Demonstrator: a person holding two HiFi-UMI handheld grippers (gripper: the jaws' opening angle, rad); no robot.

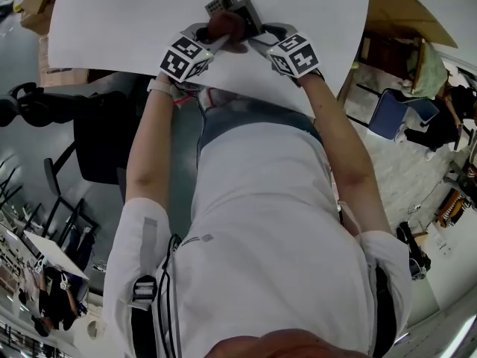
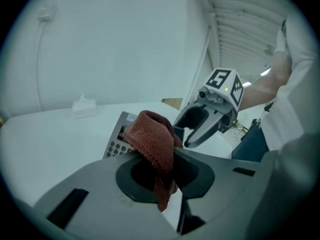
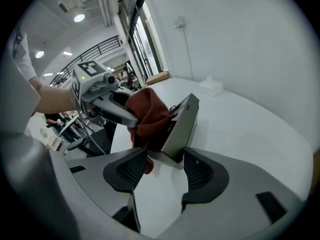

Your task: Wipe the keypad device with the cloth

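The grey keypad device (image 1: 232, 6) is held tilted over the white table (image 1: 112, 28). My right gripper (image 3: 165, 166) is shut on its lower edge, and the device (image 3: 181, 126) stands up between the two pads. A folded rust-red cloth (image 2: 152, 136) sticks out of my left gripper (image 2: 160, 171), which is shut on it. The cloth (image 3: 147, 114) presses against the device's face, just beside the keys (image 2: 117, 146). In the head view both grippers meet at the device, the left gripper (image 1: 212, 42) and the right gripper (image 1: 262, 37) facing each other.
A white tissue box (image 2: 84, 106) sits further back on the table, near the wall. The table's near edge runs just under my hands. A black office chair (image 1: 97, 136) stands to the left, and a cardboard box (image 1: 402, 17) and a blue seat (image 1: 391, 114) to the right.
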